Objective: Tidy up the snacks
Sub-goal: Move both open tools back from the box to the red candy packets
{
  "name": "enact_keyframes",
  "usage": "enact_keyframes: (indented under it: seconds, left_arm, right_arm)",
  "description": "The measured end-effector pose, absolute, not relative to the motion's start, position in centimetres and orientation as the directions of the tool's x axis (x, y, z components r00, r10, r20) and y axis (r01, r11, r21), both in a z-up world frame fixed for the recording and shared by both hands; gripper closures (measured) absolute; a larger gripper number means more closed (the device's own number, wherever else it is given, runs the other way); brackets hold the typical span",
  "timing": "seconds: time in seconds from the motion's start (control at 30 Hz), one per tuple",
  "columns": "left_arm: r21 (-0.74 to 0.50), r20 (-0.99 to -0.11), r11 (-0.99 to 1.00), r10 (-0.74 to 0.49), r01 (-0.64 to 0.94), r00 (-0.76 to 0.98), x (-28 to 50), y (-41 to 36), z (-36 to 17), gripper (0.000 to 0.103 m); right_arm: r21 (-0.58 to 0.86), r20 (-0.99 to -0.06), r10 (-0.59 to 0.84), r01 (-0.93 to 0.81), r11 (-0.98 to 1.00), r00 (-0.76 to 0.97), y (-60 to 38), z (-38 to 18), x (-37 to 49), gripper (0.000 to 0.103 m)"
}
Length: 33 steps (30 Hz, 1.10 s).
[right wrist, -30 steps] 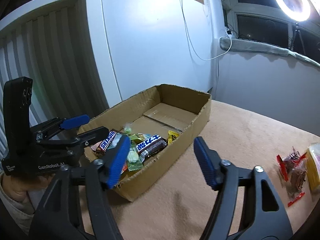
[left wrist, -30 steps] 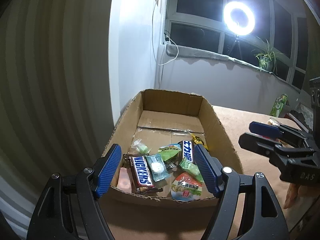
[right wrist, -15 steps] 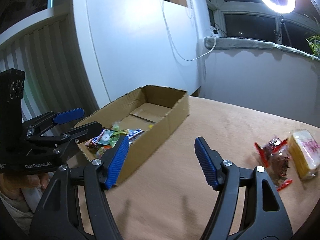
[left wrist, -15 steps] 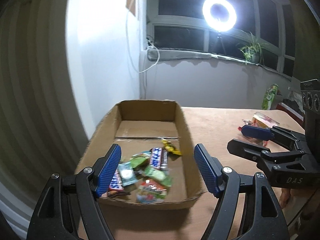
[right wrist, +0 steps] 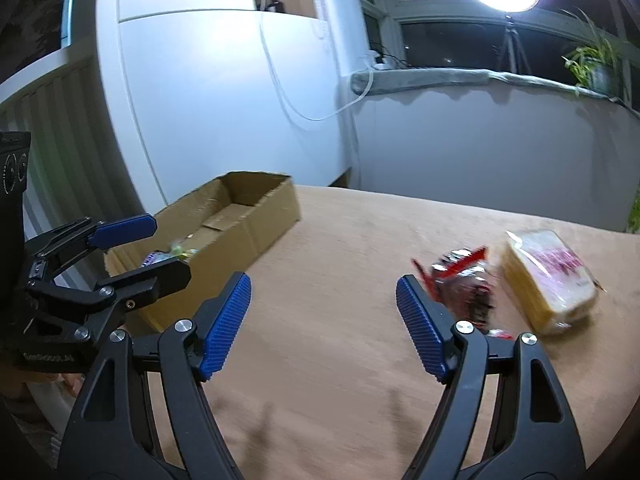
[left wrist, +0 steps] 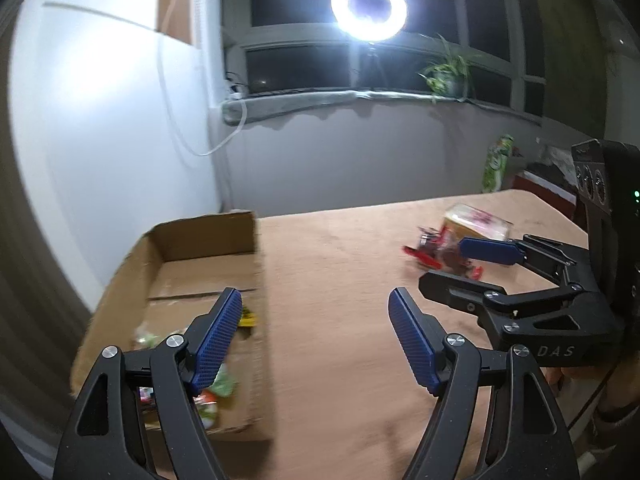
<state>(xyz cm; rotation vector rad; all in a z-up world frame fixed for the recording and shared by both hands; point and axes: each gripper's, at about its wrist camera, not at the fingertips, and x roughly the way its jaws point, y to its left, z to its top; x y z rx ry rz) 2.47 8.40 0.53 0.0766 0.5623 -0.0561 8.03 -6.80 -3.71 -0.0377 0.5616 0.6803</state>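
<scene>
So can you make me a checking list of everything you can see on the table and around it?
Surface: tan table, bare in the middle.
Job's things: cardboard box with wrapped snacks inside; red-wrapped snack and yellow bread pack lying apart from the box on the table.
Clutter: green packet past the table's far edge.
Grippers: left hand-held gripper open, empty; right hand-held gripper open, empty, its jaws have just been opening.
Cables: white cable hanging on the wall.
Surroundings: ring light, potted plant, dark windows.
</scene>
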Motion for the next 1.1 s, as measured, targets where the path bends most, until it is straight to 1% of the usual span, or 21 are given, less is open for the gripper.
enact_keyframes:
  seconds: [0.37, 0.5, 0.6, 0.7, 0.8, 0.87, 1.1]
  left_arm:
    - [0.099, -0.560, 0.983, -0.071, 0.152, 0.826, 4.4, 3.9, 0.2, 0.027]
    - [0.106, -0.573, 0.979, -0.084, 0.175, 0.815, 5.4, 2.6, -0.2, 0.027]
    - [0.106, -0.588, 0.976, -0.093, 0.191, 0.804, 6.3, 1.7, -0.8, 0.027]
    - [0.101, -0.610, 0.972, -0.107, 0.211, 0.785, 7.5, 1.0, -1.7, 0.027]
    - [0.084, -0.631, 0.971, -0.123, 0.224, 0.766, 8.5, 0.6, -2.6, 0.027]
    - [0.063, -0.645, 0.972, -0.132, 0.225, 0.753, 9.3, 0.8, -3.1, 0.027]
    - [0.003, -0.694, 0.978, -0.146, 0.207, 0.705, 11.4, 1.3, -4.7, 0.027]
  right_arm:
    - [0.181, -0.508, 0.553, -0.546, 0.818, 0.660, -12.0, -4.8, 9.4, 0.025]
    - [0.189, -0.523, 0.534, -0.520, 0.833, 0.665, -13.6, -5.3, 10.1, 0.025]
    - [0.190, -0.546, 0.519, -0.506, 0.841, 0.658, -14.3, -5.6, 10.7, 0.025]
    - [0.171, -0.591, 0.495, -0.501, 0.848, 0.637, -14.7, -6.2, 11.5, 0.025]
    - [0.171, -0.626, 0.476, -0.487, 0.857, 0.618, -15.0, -6.7, 12.6, 0.024]
    - [0.181, -0.644, 0.487, -0.502, 0.846, 0.589, -14.9, -6.8, 13.3, 0.024]
    - [0.102, -0.700, 0.438, -0.529, 0.843, 0.564, -13.6, -7.2, 15.4, 0.023]
